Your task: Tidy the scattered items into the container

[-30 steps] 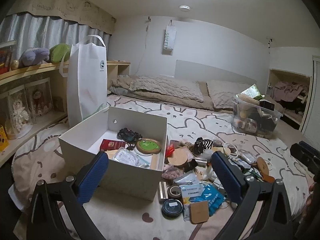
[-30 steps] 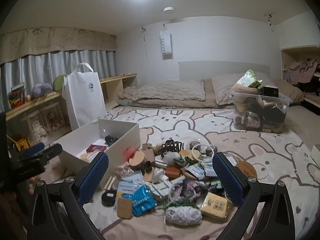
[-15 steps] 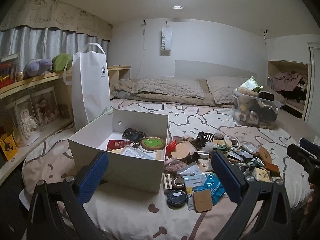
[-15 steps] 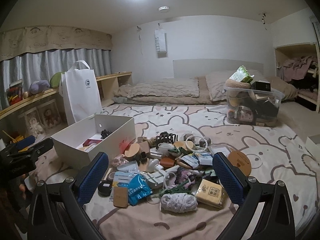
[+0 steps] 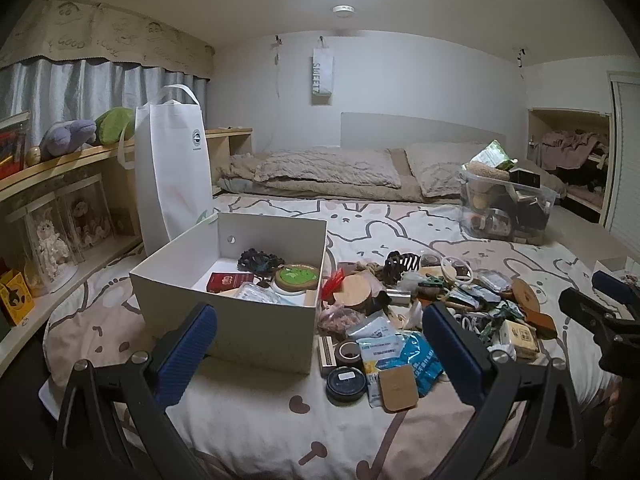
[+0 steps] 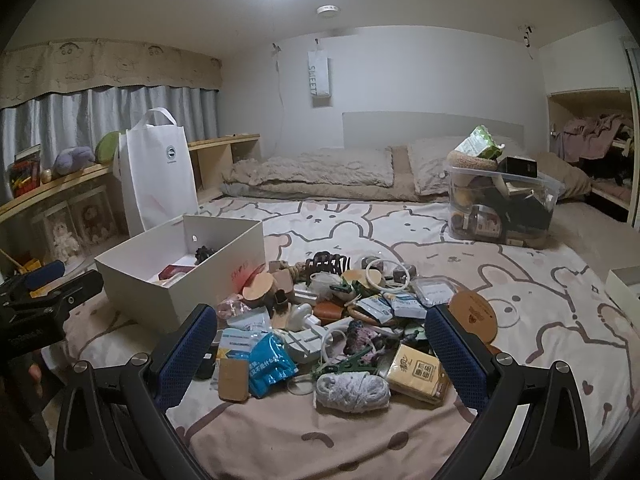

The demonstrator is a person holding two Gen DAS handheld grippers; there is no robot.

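Observation:
A white open box [image 5: 256, 332] stands on the bed and holds a red booklet, a green round disc and other small things; it also shows in the right wrist view [image 6: 168, 300]. A heap of scattered items [image 5: 420, 312] lies to its right, with a blue packet [image 6: 270, 360], a grey yarn ball [image 6: 352, 388], a yellow box [image 6: 418, 374] and a black hair claw [image 6: 326, 266]. My left gripper [image 5: 320, 356] is open and empty, in front of the box. My right gripper [image 6: 320, 356] is open and empty, in front of the heap.
A white tote bag [image 5: 172, 168] stands behind the box. A clear bin full of things [image 6: 500, 208] sits at the back right of the bed. A shelf with plush toys [image 5: 68, 140] runs along the left. Pillows [image 5: 328, 168] lie at the head.
Both grippers have drawn back and risen from the bed, so the box and heap look smaller and farther. Both stay open and empty.

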